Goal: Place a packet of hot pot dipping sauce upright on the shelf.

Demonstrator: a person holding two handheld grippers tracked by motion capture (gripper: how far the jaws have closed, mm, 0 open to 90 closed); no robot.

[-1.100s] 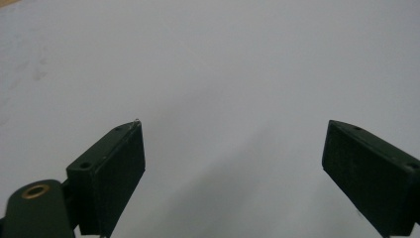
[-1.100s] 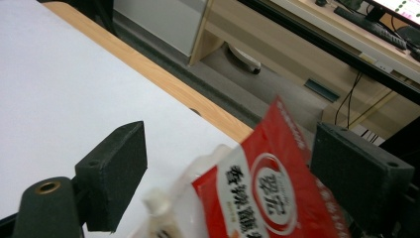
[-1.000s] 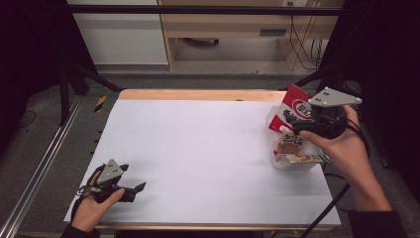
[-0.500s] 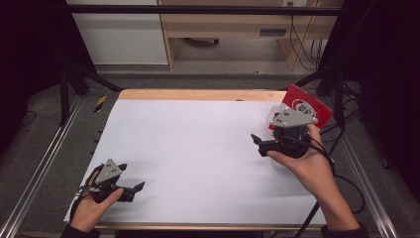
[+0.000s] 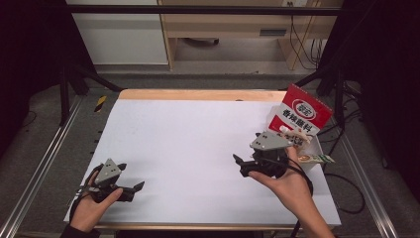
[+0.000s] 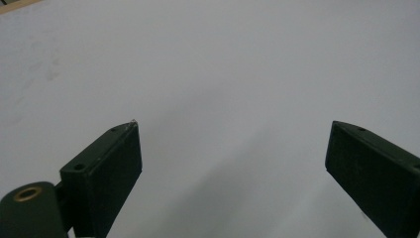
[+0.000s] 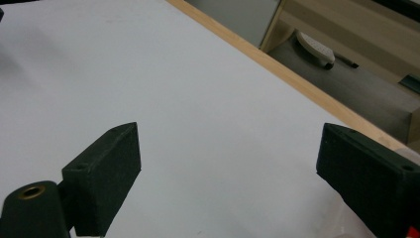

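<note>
Here, the scene by parts.

Table: a white sheet (image 5: pixel 198 148) covers the top, with a wooden strip along the far edge. In the right gripper view the same strip runs diagonally past the jaws.

Box: a clear, open container (image 5: pixel 311 148) near the table's right edge, just beside the right gripper. Small packets lie in it, pale wrappers with brown print; one long green-and-white packet (image 5: pixel 319 158) pokes out over its near right rim.

Red pack: a red and white packet (image 5: pixel 303 113) with a round red logo and dark lettering. It stands tilted at the box's far side, its top leaning right; whether it sits inside the box or behind it I cannot tell.

Right gripper (image 5: pixel 238 164): held low over the sheet, right of the middle, pointing left, away from the box. Its own view shows the jaws wide apart with bare sheet between them. The grey plate on top sits against the box's near left corner in the high view; whether it touches I cannot tell.

Left gripper (image 5: pixel 136 187): at the near left corner, low over the sheet, pointing right. Jaws wide apart, nothing between them.

Hands: each wraps its gripper from the near side.
</note>
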